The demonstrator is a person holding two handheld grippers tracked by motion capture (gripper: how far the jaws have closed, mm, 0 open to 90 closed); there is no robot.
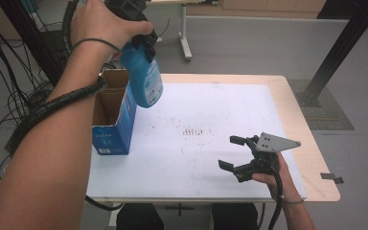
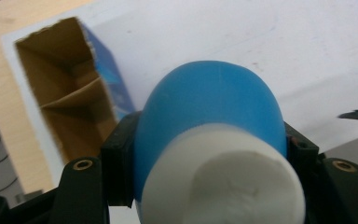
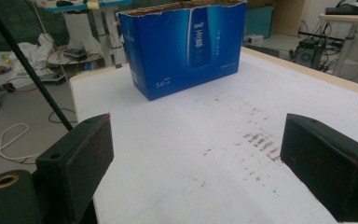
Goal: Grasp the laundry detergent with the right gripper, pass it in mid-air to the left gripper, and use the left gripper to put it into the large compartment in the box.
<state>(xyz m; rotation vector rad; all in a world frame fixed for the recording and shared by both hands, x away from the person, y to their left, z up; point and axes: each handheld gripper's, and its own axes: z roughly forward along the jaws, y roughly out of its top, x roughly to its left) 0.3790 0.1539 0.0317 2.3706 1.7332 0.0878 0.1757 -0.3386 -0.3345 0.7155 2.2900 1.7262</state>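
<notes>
Left claw: your left gripper pinches the blue bottle at its shoulder, one jaw on each side, just below the white cap.
Bottle position: you hold it in the air, hanging bottom-down over the right edge of the open box, above the table.
Right claw: your right gripper has its jaws spread wide with nothing between them, low over the white sheet near the front right.
Hidden: in the high view your left hand covers the left gripper and the bottle's cap; the label print is too small to read.
Cut off: your left gripper's camera crops the cap's lower edge and part of the box.
Hard to make out: how deep the box goes, and whether anything lies under its cardboard dividers.
Marks: a patch of small dark smudges on the sheet; you cannot tell what they are.
Count: one bottle, one box, one sheet, two grippers.
</notes>
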